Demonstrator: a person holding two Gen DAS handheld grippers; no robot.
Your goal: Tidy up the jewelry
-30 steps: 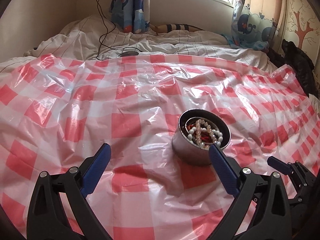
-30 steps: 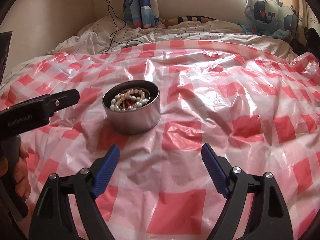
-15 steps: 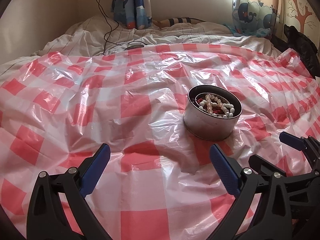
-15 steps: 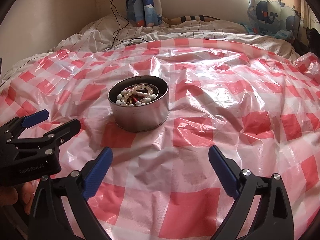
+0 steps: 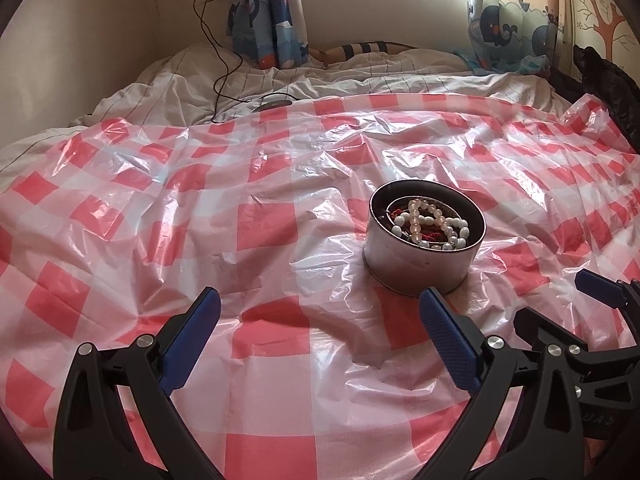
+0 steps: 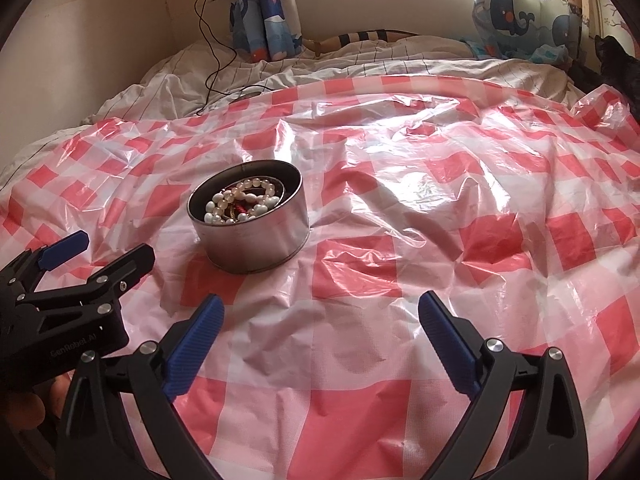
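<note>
A round metal tin (image 5: 416,264) stands on the red-and-white checked plastic sheet (image 5: 264,224). White pearl beads (image 5: 428,224) and a red cord (image 5: 400,213) lie inside it. My left gripper (image 5: 319,298) is open and empty, and the tin sits just beyond its right fingertip. In the right wrist view the tin (image 6: 256,244) with the beads (image 6: 240,200) is ahead and to the left of my right gripper (image 6: 320,303), which is open wide with nothing between its fingers. Each gripper shows in the other's view: the left gripper (image 6: 112,248) and the right gripper (image 5: 560,300).
The sheet covers a bed with a rumpled white striped duvet (image 5: 360,76) behind it. A black charger cable (image 5: 216,60) runs from a wall socket down onto the bed. Whale-print curtains (image 5: 264,12) hang at the window, and a dark bundle (image 5: 608,80) lies at the far right.
Both grippers have drawn back from the tin, which now lies farther ahead in each view. The right gripper's jaws have spread wider. The left gripper has dropped to the lower left of the right view.
</note>
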